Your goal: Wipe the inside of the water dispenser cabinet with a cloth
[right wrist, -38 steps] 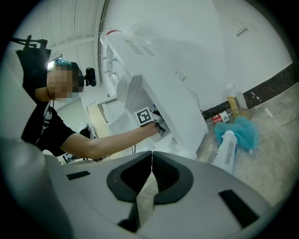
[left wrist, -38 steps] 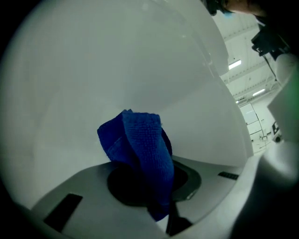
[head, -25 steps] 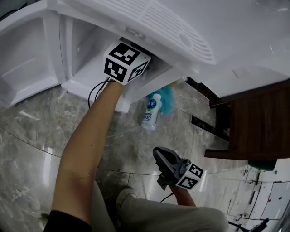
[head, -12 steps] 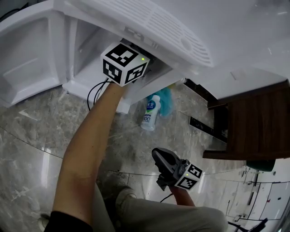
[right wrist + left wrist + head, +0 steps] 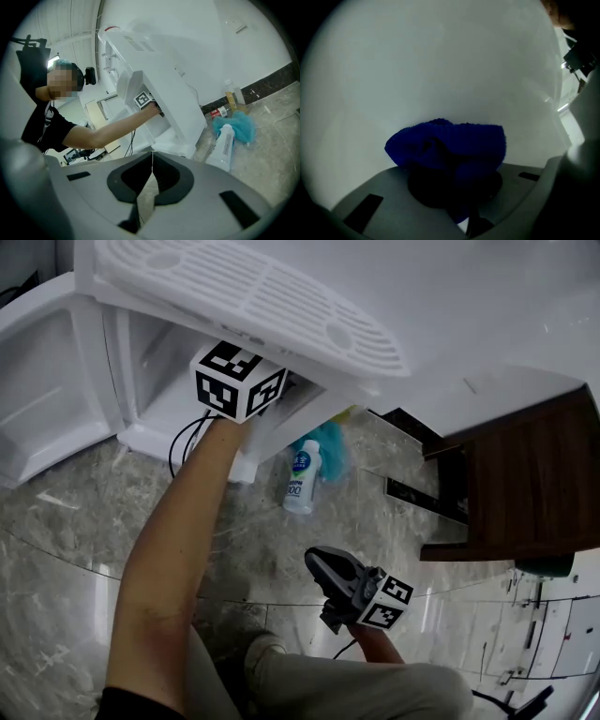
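The white water dispenser (image 5: 281, 296) stands with its lower cabinet (image 5: 155, 381) open. My left gripper (image 5: 454, 174) reaches into it, and only its marker cube (image 5: 239, 381) and the arm show in the head view. It is shut on a dark blue cloth (image 5: 445, 143), which is bunched against the white inner wall (image 5: 440, 70). My right gripper (image 5: 321, 566) hangs low over the floor near the person's knee. Its jaws are shut with nothing between them, and they point toward the dispenser (image 5: 154, 93).
The cabinet door (image 5: 37, 381) stands open at the left. On the marble floor by the dispenser's foot lie a white bottle (image 5: 300, 479) and a teal cloth (image 5: 330, 442). A dark wooden cabinet (image 5: 516, 484) stands at the right. Small bottles (image 5: 229, 101) line the wall.
My left gripper has risen slightly inside the cabinet with the blue cloth. The head view has shifted a little. The right gripper has not moved.
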Available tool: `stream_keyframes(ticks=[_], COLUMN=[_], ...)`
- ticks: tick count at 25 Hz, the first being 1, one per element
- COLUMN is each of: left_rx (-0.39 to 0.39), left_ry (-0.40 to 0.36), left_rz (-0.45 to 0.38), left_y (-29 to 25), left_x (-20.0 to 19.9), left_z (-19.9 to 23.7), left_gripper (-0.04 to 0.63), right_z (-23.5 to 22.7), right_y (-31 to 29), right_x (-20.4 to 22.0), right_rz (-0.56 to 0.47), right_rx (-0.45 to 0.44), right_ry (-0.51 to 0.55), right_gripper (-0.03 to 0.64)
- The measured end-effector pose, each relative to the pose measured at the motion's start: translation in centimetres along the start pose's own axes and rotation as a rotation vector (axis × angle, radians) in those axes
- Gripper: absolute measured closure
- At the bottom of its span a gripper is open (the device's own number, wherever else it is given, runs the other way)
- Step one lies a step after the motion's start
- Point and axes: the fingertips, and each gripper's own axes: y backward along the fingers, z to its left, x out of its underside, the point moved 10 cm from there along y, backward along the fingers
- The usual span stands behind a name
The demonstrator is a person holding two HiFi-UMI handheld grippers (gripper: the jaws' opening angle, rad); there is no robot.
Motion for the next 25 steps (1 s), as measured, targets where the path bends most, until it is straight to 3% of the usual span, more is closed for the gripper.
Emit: stream_keyframes(ticks=[5, 14, 17, 21, 25], left_rx=[0.010, 0.102, 0.064, -0.049, -0.055], left_ry=[0.023, 0.035, 0.034, 0.049, 0.063], left_rz=[0.004, -0.072, -0.035, 0.037, 0.043], left_y=[-0.3, 2.4, 1.7, -0.4, -0.5], left_x=[0.0, -0.2, -0.1, -0.4, -0.4], left_z=[0.3, -1.6, -1.2, 0.0, 0.1], left_gripper=[0.537, 0.537, 0.537, 0.537, 0.536], right_z=[-0.1, 0.3, 0.6, 0.5, 0.6], right_y=[0.2, -0.2, -0.3, -0.3, -0.5], right_x=[0.1, 0.1, -0.1, -0.3, -0.1], right_rz=[-0.006, -0.002, -0.003, -0.013, -0.006], right_rx=[0.003, -0.013, -0.021, -0.006, -0.011], right_ry=[-0.015, -0.009, -0.001, -0.005, -0.010], right_gripper=[0.618, 0.618, 0.618, 0.618, 0.618])
